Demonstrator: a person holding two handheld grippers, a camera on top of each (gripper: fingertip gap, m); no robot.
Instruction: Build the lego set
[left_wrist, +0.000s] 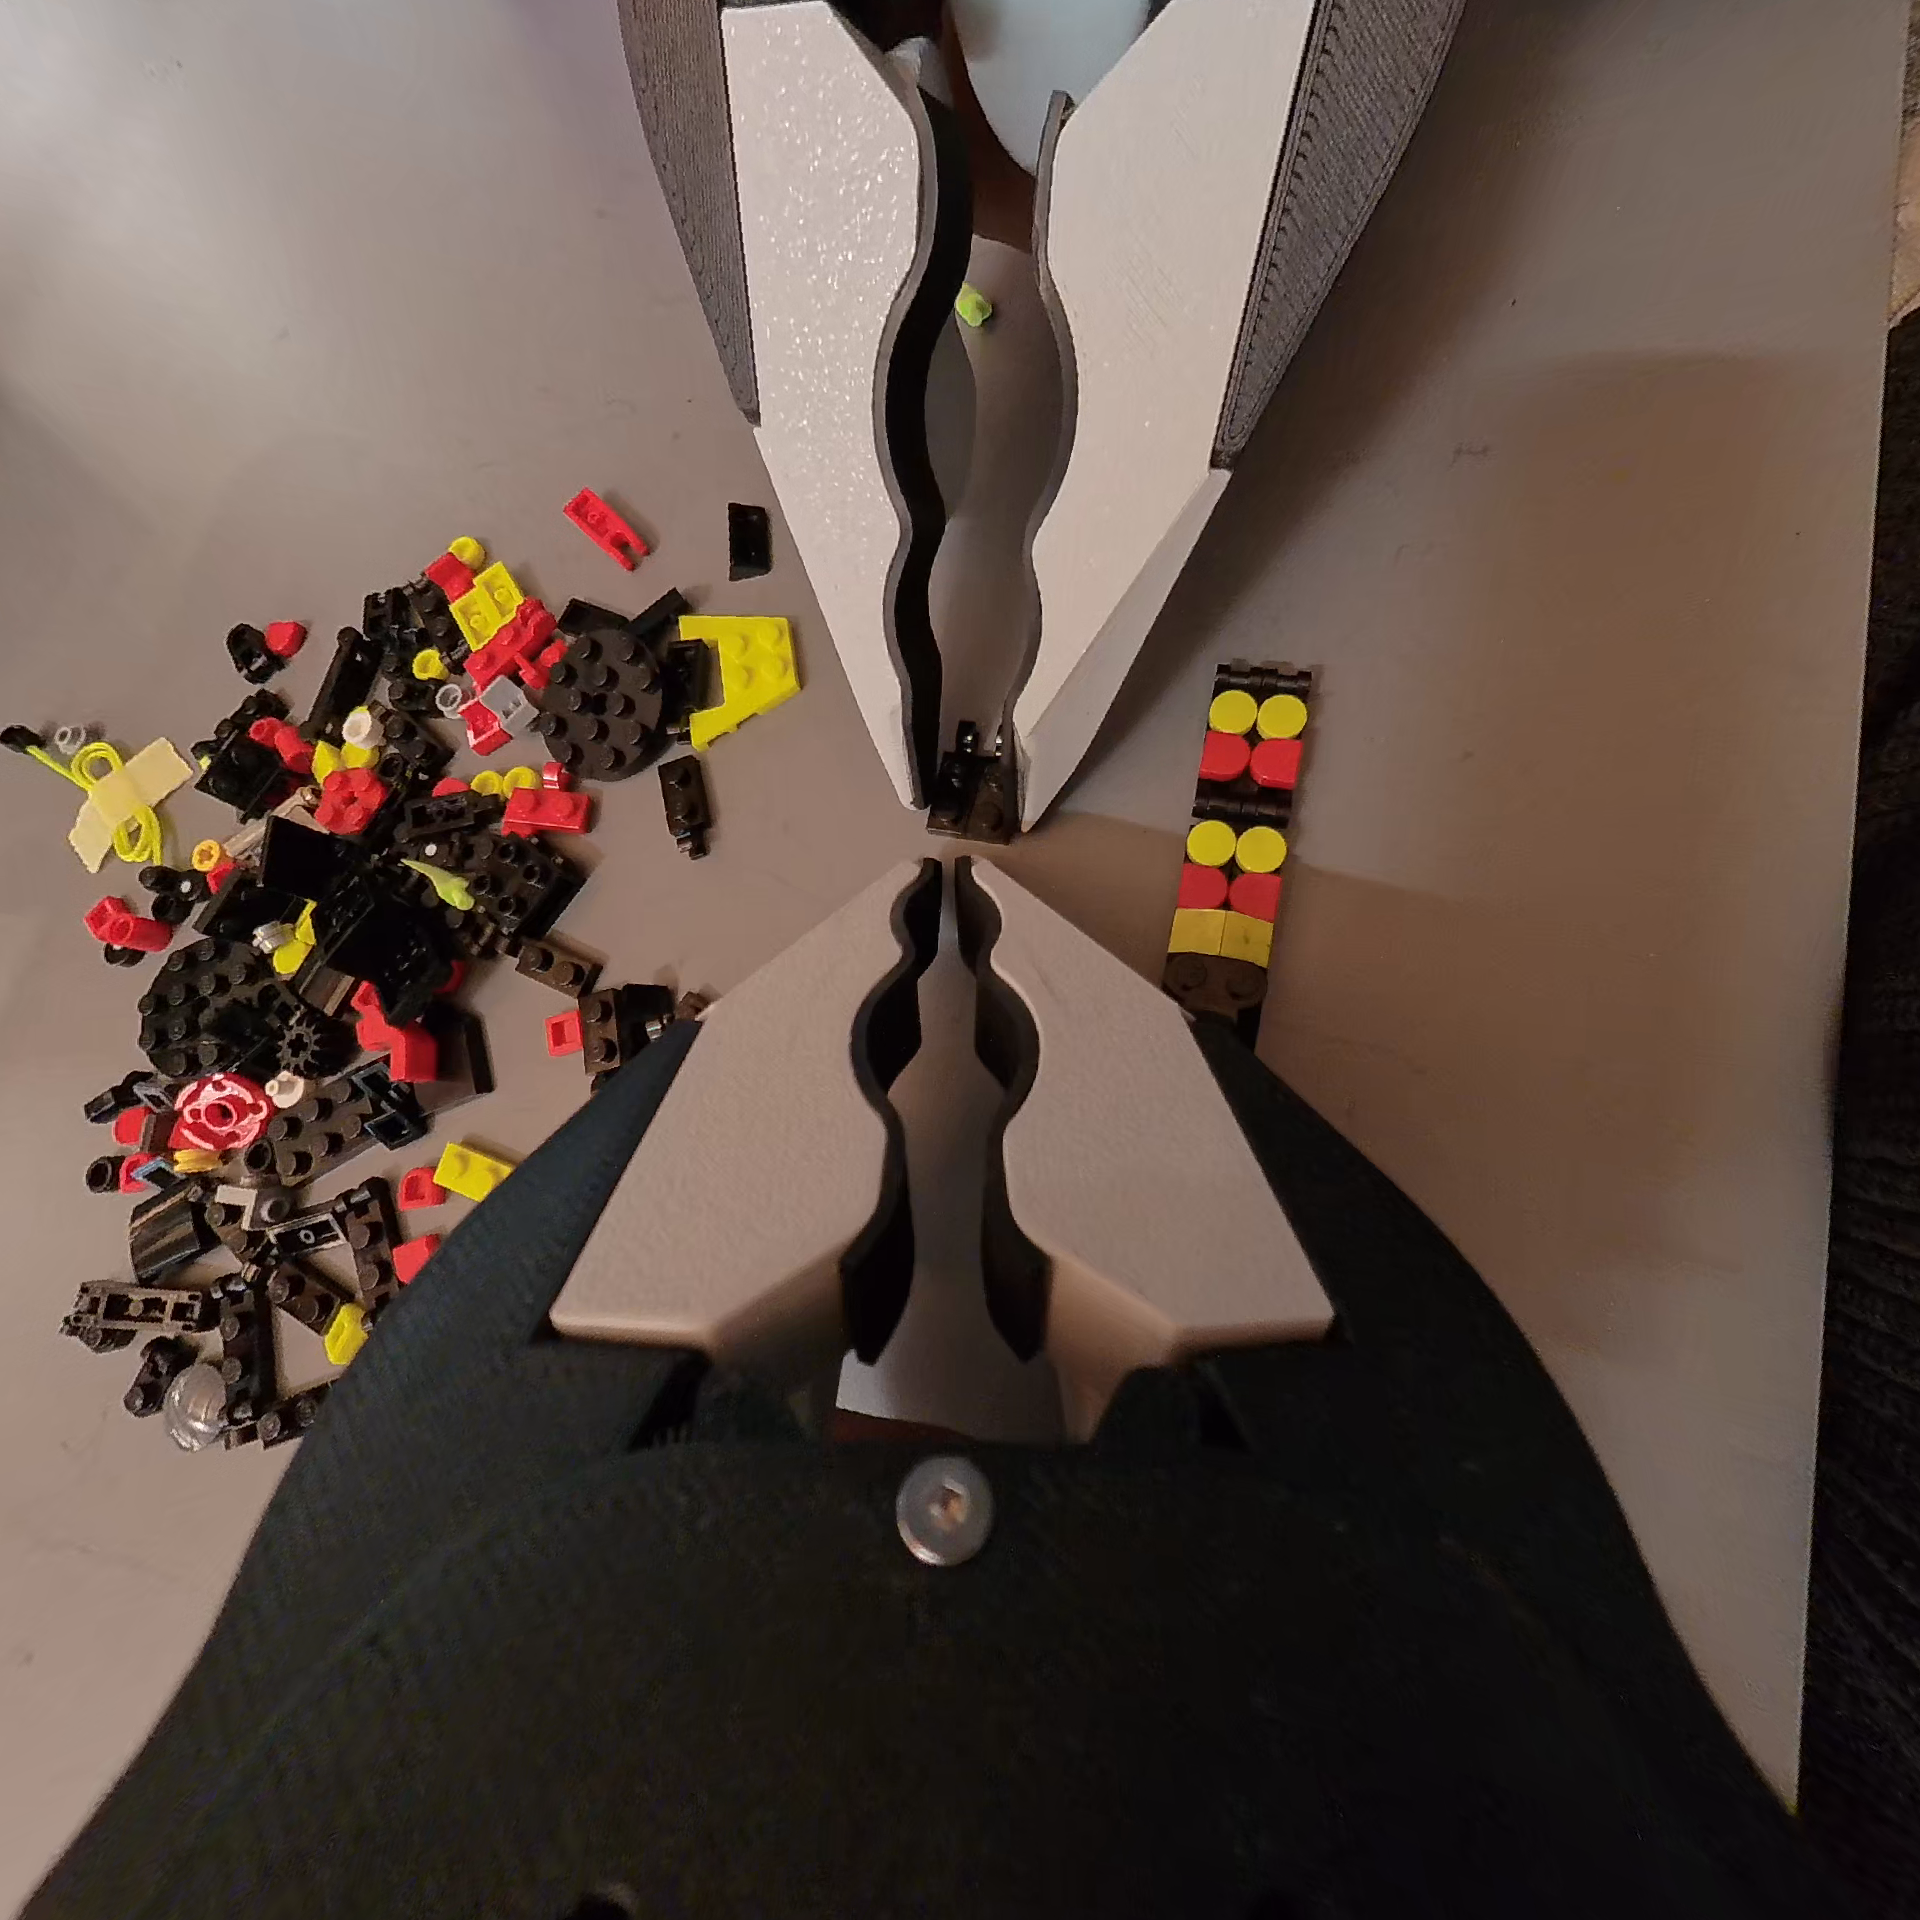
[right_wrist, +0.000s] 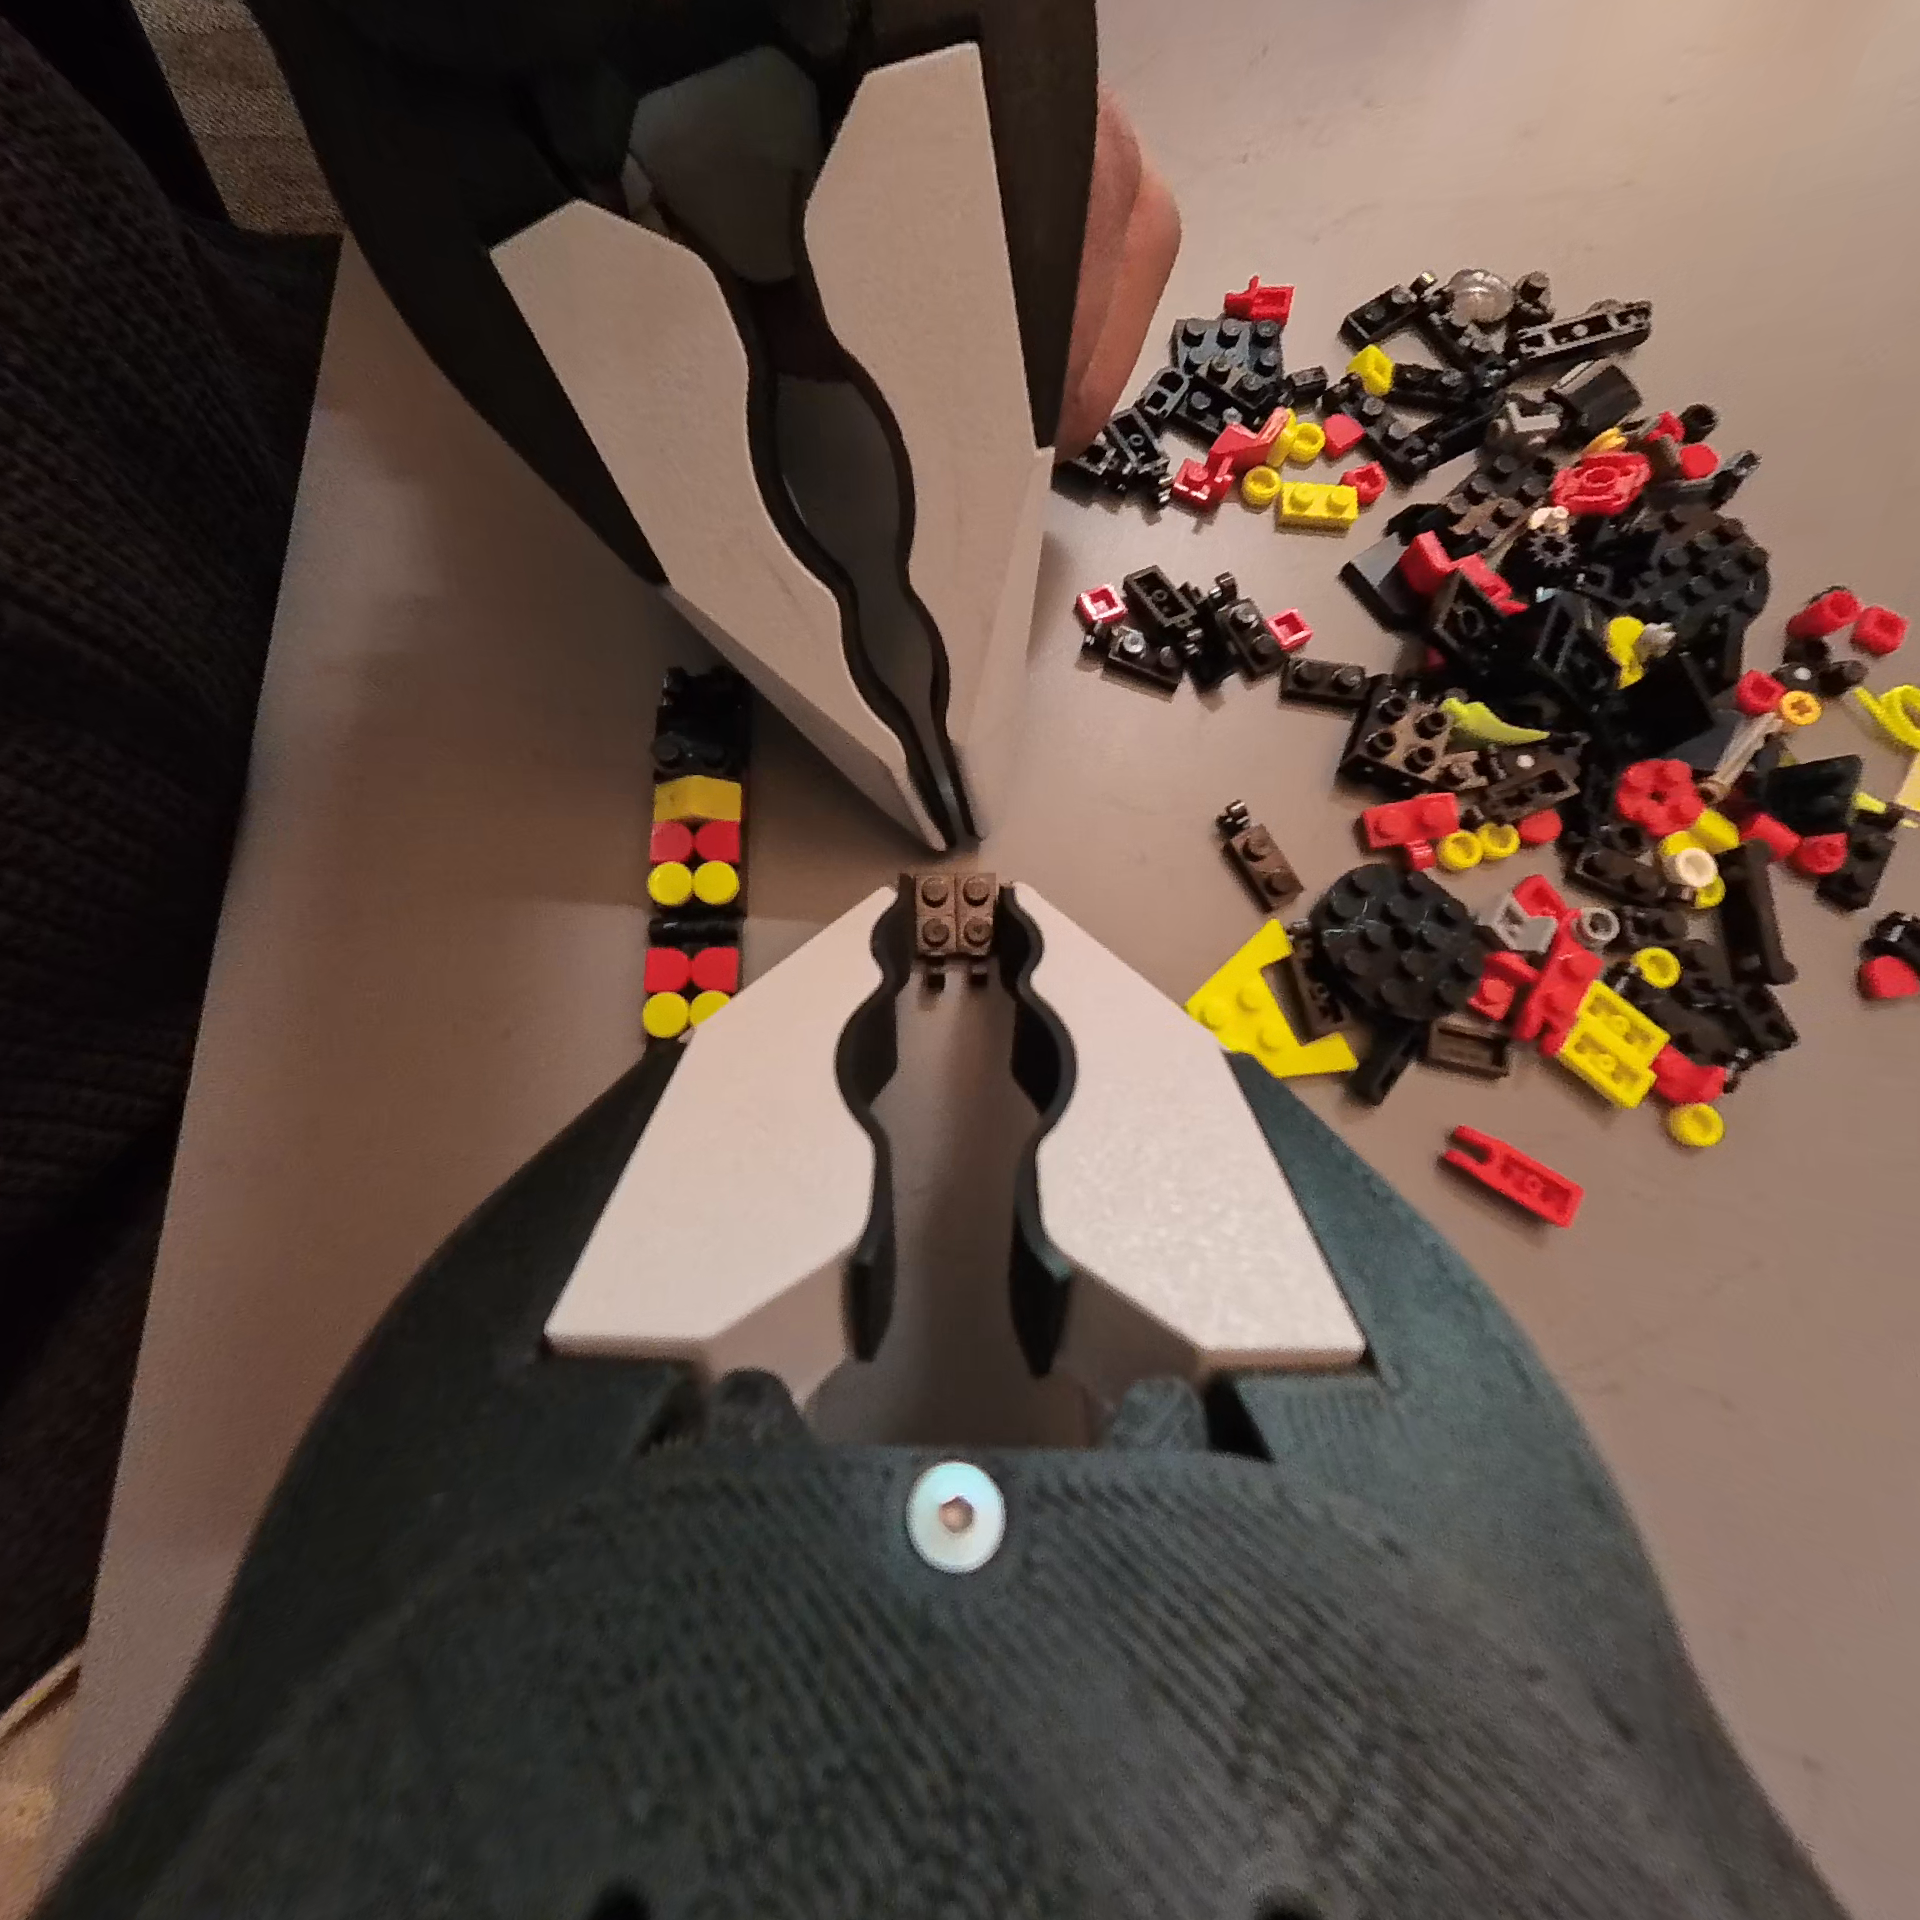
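My right gripper (right_wrist: 954, 906) is shut on a small dark brown studded plate piece (right_wrist: 954, 920) with clips at its back, held just above the table. It also shows in the left wrist view (left_wrist: 971, 805), coming in from the top. My left gripper (left_wrist: 948, 868) is shut, with nothing visible between its tips. The tips sit right in front of the brown piece (left_wrist: 971, 795), tip to tip with the right gripper. A built strip (left_wrist: 1236, 831) of black plates topped with yellow and red tiles lies flat beside both grippers (right_wrist: 696, 862).
A loose pile of black, red and yellow bricks (left_wrist: 343, 883) lies on the grey table (left_wrist: 1558, 520), also in the right wrist view (right_wrist: 1558, 675). The table edge (left_wrist: 1860, 935) runs just beyond the strip, with dark fabric past it. A hand (right_wrist: 1127, 260) holds the left gripper. My two grippers' fingertips are within a few centimetres of each other.
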